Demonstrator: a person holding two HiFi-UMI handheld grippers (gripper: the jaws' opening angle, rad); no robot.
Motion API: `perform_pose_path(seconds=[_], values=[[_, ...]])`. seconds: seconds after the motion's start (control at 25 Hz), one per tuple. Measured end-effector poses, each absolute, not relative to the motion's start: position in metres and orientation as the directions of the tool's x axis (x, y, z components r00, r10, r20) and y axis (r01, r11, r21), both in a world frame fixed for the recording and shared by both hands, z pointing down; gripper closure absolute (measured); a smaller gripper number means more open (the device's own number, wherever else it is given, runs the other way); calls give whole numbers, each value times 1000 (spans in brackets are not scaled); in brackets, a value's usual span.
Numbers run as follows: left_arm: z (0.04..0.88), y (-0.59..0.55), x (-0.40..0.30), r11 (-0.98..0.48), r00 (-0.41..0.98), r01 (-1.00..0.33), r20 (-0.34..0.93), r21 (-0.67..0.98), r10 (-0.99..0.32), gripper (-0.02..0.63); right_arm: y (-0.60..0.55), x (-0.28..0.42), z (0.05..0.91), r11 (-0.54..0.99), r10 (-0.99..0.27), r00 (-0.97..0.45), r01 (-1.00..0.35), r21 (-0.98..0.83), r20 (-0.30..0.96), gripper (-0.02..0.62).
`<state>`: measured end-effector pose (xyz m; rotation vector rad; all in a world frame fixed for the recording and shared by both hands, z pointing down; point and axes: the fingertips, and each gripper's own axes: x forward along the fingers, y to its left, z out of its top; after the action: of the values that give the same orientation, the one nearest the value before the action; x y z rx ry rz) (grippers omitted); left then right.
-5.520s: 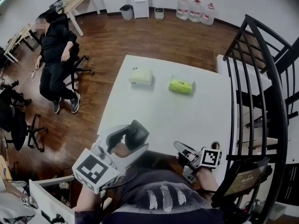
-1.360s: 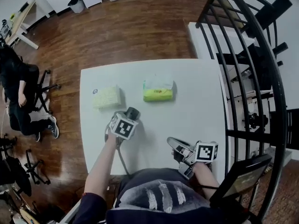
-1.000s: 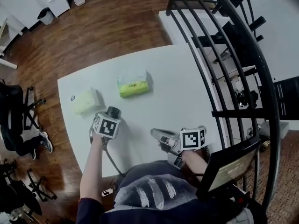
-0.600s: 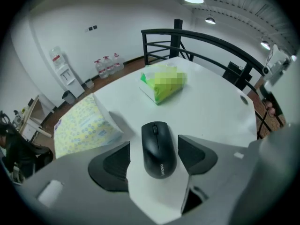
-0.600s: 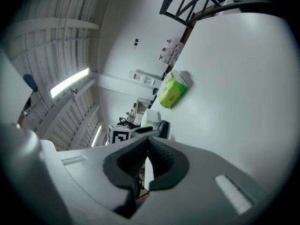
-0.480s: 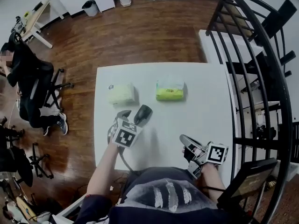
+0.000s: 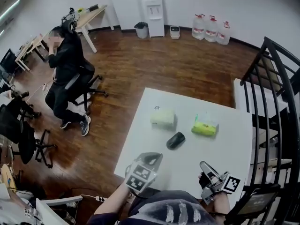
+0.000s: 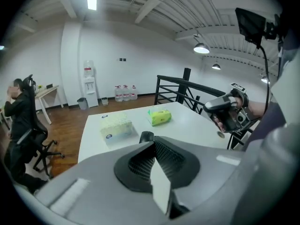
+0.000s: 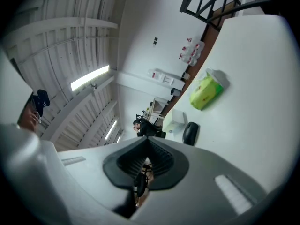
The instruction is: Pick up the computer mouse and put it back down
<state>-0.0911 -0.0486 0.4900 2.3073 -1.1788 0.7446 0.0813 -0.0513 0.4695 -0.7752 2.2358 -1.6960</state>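
Observation:
The black computer mouse (image 7: 176,140) lies on the white table (image 7: 154,146), between a pale tissue pack (image 7: 162,116) and a green pack (image 7: 205,127). My left gripper (image 7: 151,159) hangs over the table's near edge, a short way short of the mouse. Its jaws have just been closing and now stand shut with nothing between them. In the left gripper view the mouse (image 8: 146,136) shows just beyond the shut left gripper (image 8: 154,154). My right gripper (image 7: 205,165) hovers at the near right, shut and empty. The right gripper view has the mouse (image 9: 190,133) far off.
A black stair railing (image 7: 274,74) runs along the table's right side. A person sits on an office chair (image 7: 70,78) at the far left on the wood floor. Water bottles (image 7: 211,25) and a dispenser (image 7: 152,8) stand by the back wall.
The left gripper has drawn back from the mouse, risen toward the near edge and shut its jaws. The mouse stays on the table. The right gripper has lifted a little. The head view has tilted up.

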Motion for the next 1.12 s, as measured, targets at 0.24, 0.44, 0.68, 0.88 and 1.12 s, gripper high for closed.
perform_pose_path(seconds=[0.24,0.44,0.68,0.88,1.12], values=[[480,-5,-91,-541,544,-816,582,201,-604,591,-30,49,459,261,-482,-871,-245,-934,94,592],[481,28,-135,-551,540,-817,566,173,-623,591,-7,-15,459,339,-417,-906,-223,-914,66,592],[482,36,-159,-524,519,-835,553,165,-652,591,-1,-45,454,344,-379,-919,-247,-906,106,592],[485,34,-138,-579,563,-796,561,173,-607,591,2,-26,451,310,-438,-888,-294,-904,138,592],[486,16,-94,-654,608,-740,574,159,-548,591,-8,8,453,256,-502,-856,-285,-924,125,592]])
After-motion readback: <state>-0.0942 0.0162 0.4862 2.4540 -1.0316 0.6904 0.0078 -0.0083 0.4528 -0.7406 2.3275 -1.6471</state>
